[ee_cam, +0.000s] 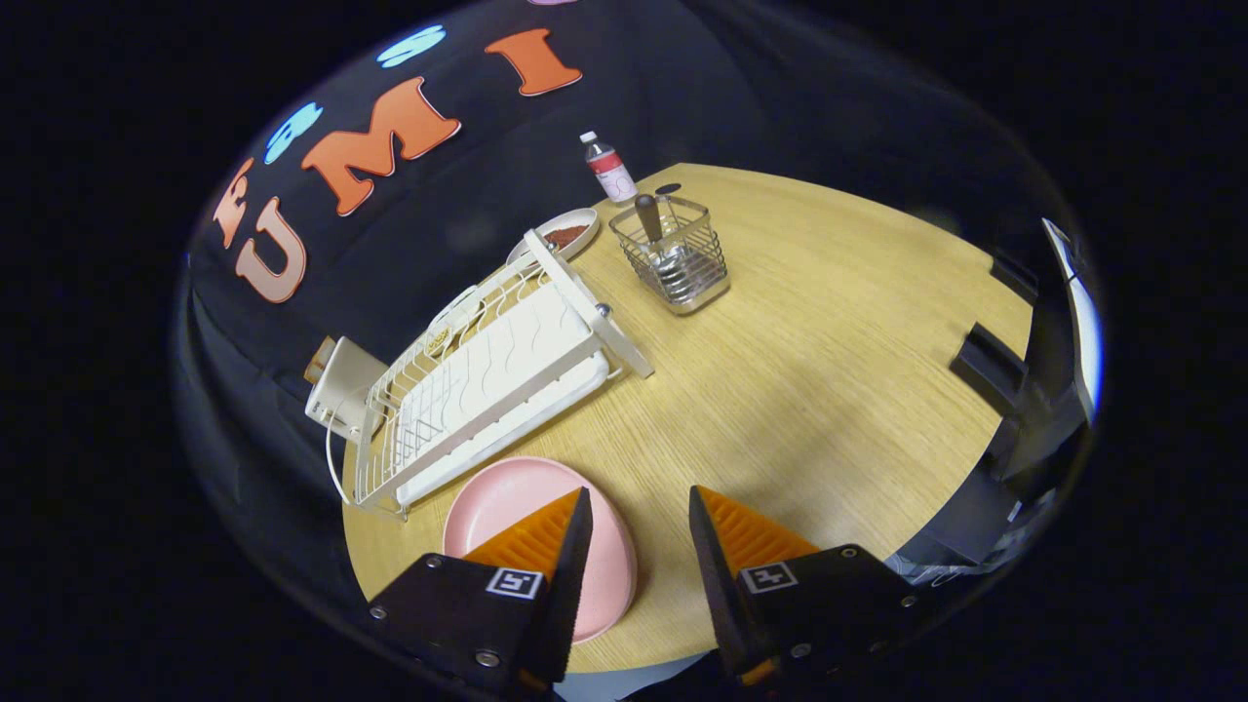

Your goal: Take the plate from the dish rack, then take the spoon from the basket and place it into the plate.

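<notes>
Far left, beyond the rack, you've got a white box-like device (341,385) w/ a thin white cable looping off it, right at the tabletop (829,370) edge against the dark booth wall. Can't tell what it is.

Next over, the white dish rack (487,390) runs diagonally away from you, long side angled up toward the back. Its wire slots look empty, and a white drip tray sits under it.

The pink plate (526,507) is already out of the rack: it lies flat on the tabletop just beside the rack's near corner, right ahead of your gripper (639,526). Your left finger overlaps the plate's middle in view; can't tell if it touches. Nothing's on the plate.

Your gripper is open, fingers spread apart w/ bare wood showing between them, holding nothing. The right finger sits over bare tabletop, clear of the plate.

Past the rack's far end there's a small white dish (565,234) w/ reddish-brown stuff in it, partly hidden by the rack frame.

Just right of that, well beyond your fingers, stands the wire basket (673,258). The spoon (651,222) is still inside, dark handle sticking up and leaning a bit, bowl end down in the basket.

Behind the basket, a small bottle (608,168) w/ white cap and red-and-white label stands upright near the back edge.

Far right, dark booth hardware sits off the tabletop edge.
</notes>
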